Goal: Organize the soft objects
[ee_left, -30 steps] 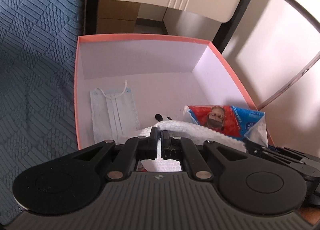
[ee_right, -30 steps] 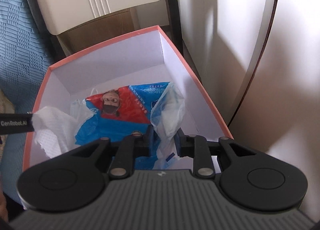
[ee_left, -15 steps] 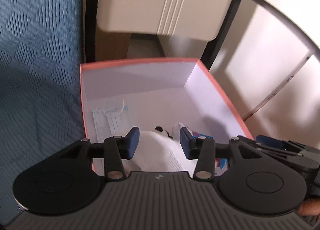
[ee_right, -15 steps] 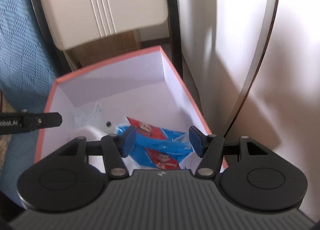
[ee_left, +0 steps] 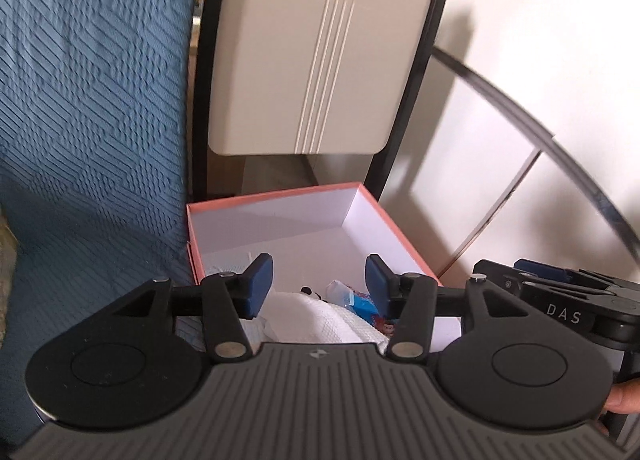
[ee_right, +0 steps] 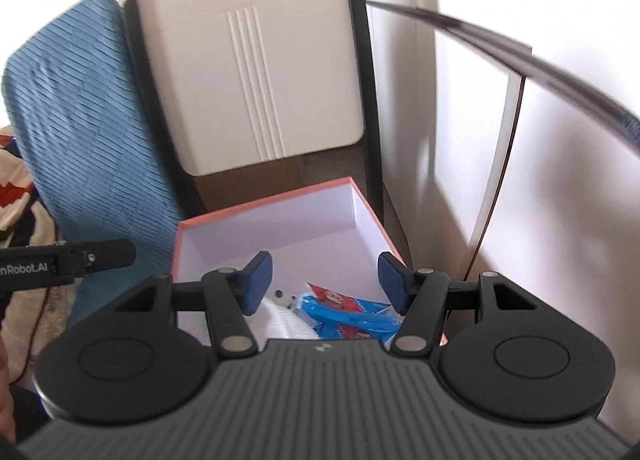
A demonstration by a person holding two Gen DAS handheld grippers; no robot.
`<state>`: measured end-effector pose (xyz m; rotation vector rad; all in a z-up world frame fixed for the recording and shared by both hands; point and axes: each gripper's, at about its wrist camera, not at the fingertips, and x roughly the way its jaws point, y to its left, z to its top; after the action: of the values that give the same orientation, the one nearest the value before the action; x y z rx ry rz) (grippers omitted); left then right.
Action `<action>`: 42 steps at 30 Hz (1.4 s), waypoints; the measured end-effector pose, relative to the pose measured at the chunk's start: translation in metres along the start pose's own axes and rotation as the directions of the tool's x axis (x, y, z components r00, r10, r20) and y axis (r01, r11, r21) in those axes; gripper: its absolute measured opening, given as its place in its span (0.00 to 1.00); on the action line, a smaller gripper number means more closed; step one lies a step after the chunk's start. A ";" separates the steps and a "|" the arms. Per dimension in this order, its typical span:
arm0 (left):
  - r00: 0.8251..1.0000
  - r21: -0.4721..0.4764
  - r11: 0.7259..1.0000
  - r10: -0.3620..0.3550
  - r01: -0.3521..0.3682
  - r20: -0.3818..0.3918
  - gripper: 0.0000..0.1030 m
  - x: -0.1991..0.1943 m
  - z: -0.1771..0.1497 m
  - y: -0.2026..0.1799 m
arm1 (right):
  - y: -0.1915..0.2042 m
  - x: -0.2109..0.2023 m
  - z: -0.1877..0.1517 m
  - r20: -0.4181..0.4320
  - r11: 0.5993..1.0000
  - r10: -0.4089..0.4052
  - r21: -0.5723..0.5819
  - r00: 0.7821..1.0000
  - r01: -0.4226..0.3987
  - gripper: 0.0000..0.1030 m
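A pink-rimmed box with a white inside [ee_left: 280, 195] [ee_right: 264, 203] stands on the floor. In it lie a white knitted cloth [ee_left: 320, 320] [ee_right: 280, 320] and a blue and red plastic pack [ee_left: 366, 306] [ee_right: 348, 312]. A pale blue face mask [ee_left: 252, 330] shows partly at the box's left. My left gripper [ee_left: 318, 284] is open and empty above the near end of the box. My right gripper [ee_right: 324, 280] is open and empty above the same end. The right gripper shows at the right of the left wrist view [ee_left: 560, 300].
A beige chair back [ee_left: 320, 59] [ee_right: 256, 79] on black legs stands behind the box. A blue textured cover [ee_left: 88, 99] [ee_right: 92, 131] lies to the left. A white wall with a dark curved bar [ee_left: 540, 131] [ee_right: 500, 55] is to the right.
Both grippers let go of the cloth and the plastic pack, which now lie in the box. Both opened wide and rose up and back from the box.
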<state>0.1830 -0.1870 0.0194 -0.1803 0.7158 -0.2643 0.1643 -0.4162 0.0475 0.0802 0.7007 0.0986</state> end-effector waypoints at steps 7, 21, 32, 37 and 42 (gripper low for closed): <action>0.999 0.025 1.000 -0.019 0.018 0.040 0.57 -0.046 -0.011 0.001 | 0.024 -0.043 -0.009 0.026 1.000 0.011 -0.024 1.000 -0.010 0.59; 0.997 0.042 0.998 -0.041 0.039 0.060 0.60 -0.101 -0.046 0.011 | 0.055 -0.098 -0.046 0.028 1.000 -0.008 -0.022 1.000 0.009 0.59; 0.998 0.057 0.998 -0.038 0.036 0.048 0.63 -0.122 -0.075 0.014 | 0.066 -0.121 -0.077 0.010 1.000 -0.022 -0.018 1.000 0.023 0.59; 0.999 0.055 0.998 -0.035 0.033 0.033 0.69 -0.125 -0.086 0.016 | 0.066 -0.128 -0.087 0.004 1.000 -0.026 -0.009 1.000 0.026 0.59; 0.999 0.052 0.998 -0.024 0.023 0.029 0.94 -0.128 -0.093 0.018 | 0.064 -0.130 -0.092 -0.007 0.999 -0.038 -0.006 0.999 0.037 0.77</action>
<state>0.0318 -0.1388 0.0258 -0.1431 0.6773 -0.3019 0.0019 -0.3646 0.0676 0.0613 0.7084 0.0649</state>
